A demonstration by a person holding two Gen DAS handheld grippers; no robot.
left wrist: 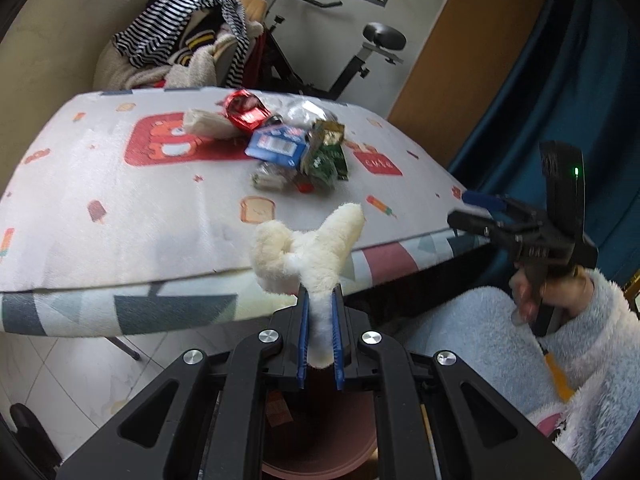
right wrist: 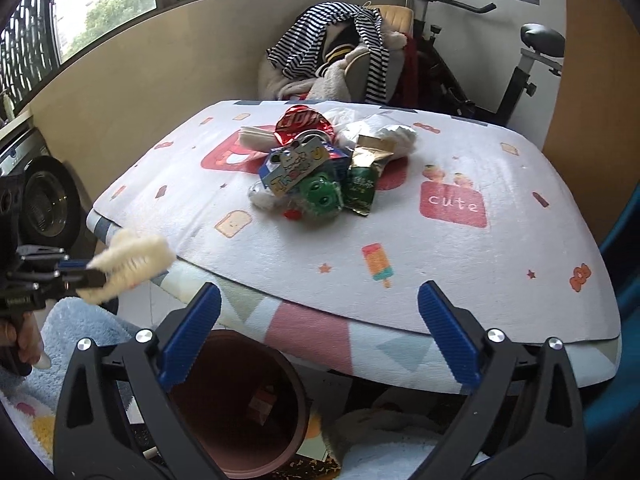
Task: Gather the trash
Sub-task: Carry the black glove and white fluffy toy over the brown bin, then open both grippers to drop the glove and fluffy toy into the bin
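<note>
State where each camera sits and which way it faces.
Left wrist: on the left gripper, facing the table from its near edge; shows the fluffy cream piece it clamps, the right gripper, a hand.
Right wrist: on the open right gripper, facing the table; shows the left gripper.
Shared: trash pile, brown bin.

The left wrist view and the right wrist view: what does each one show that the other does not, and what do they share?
Only the left wrist view shows the left tool from behind, shut on the fluffy cream plush piece, and the right tool from the side.

Only the right wrist view shows the open right tool, the large windows and the brown round bin clearly.

Both show the pile of wrappers, the patterned table cover and the striped clothing.
</note>
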